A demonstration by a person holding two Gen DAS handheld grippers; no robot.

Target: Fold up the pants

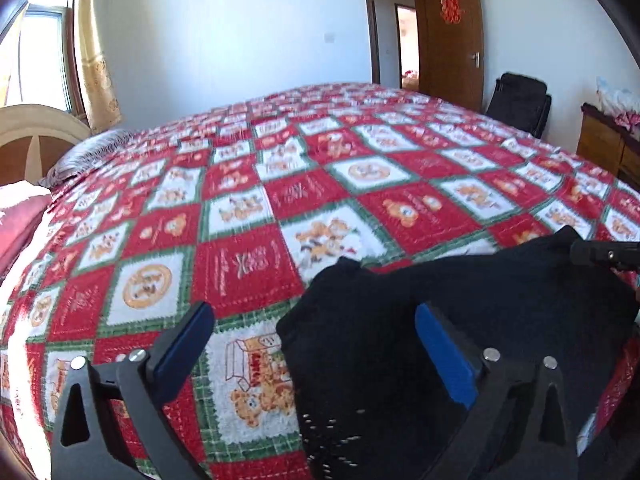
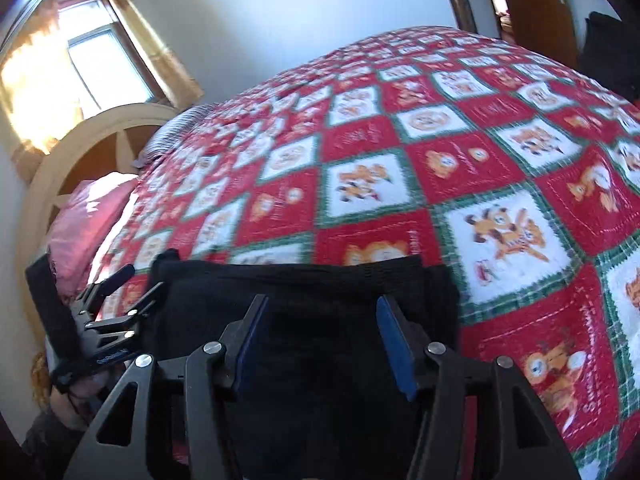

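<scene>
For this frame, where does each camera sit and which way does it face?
Left wrist: on the left hand-held gripper, looking across the bed toward the door; own open fingers and the right hand-held gripper's tip show.
Right wrist: on the right hand-held gripper, facing the window; own open fingers and the left one show.
Shared: black pants, patterned quilt.

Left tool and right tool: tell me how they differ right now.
The left tool spans the black pants' edge: one blue pad lies over the quilt, the other over the fabric. The right tool has both pads over the pants. The left tool's pads look spread wider than the right tool's. Both stand open, gripping nothing, with black frames and blue pads.
</scene>
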